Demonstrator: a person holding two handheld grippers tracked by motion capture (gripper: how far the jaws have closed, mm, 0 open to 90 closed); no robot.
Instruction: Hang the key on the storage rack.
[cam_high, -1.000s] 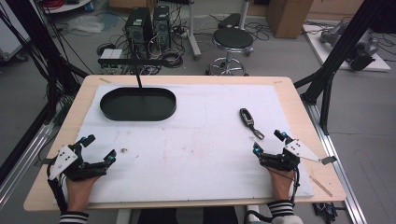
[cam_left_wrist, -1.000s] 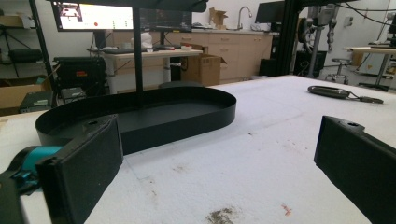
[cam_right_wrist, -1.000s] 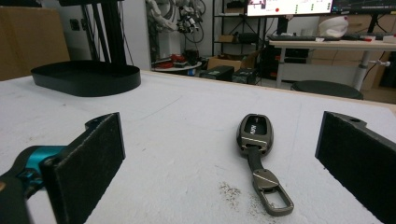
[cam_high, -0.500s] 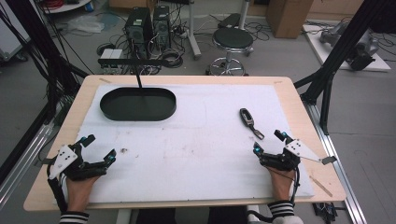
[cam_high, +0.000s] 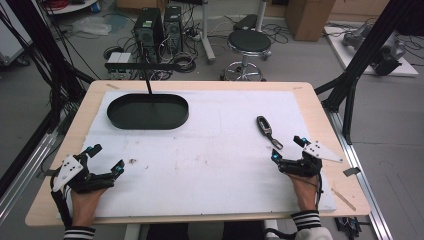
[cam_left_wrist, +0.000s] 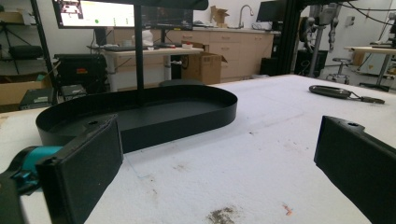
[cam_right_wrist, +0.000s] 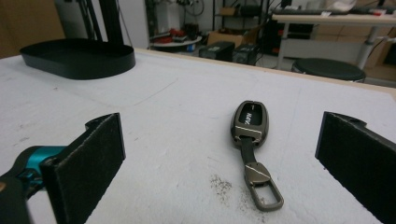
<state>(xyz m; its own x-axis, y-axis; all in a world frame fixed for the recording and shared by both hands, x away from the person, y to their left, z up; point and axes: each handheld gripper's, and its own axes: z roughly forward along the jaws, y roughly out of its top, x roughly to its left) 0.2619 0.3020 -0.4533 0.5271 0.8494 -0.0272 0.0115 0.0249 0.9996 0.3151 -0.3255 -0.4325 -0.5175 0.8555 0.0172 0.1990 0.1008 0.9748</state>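
Key fob (cam_high: 265, 127) — flat, before right gripper (cam_high: 288, 150)

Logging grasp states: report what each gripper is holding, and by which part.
Nothing is held. The left gripper and right gripper both rest open on the table, jaws apart. The key fob lies untouched ahead of the right gripper.

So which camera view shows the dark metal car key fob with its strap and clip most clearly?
The right gripper view: the dark metal car key fob lies close, between the open jaws, with strap and clip distinct. The high view shows it small; the left gripper view shows it far off, edge-on.
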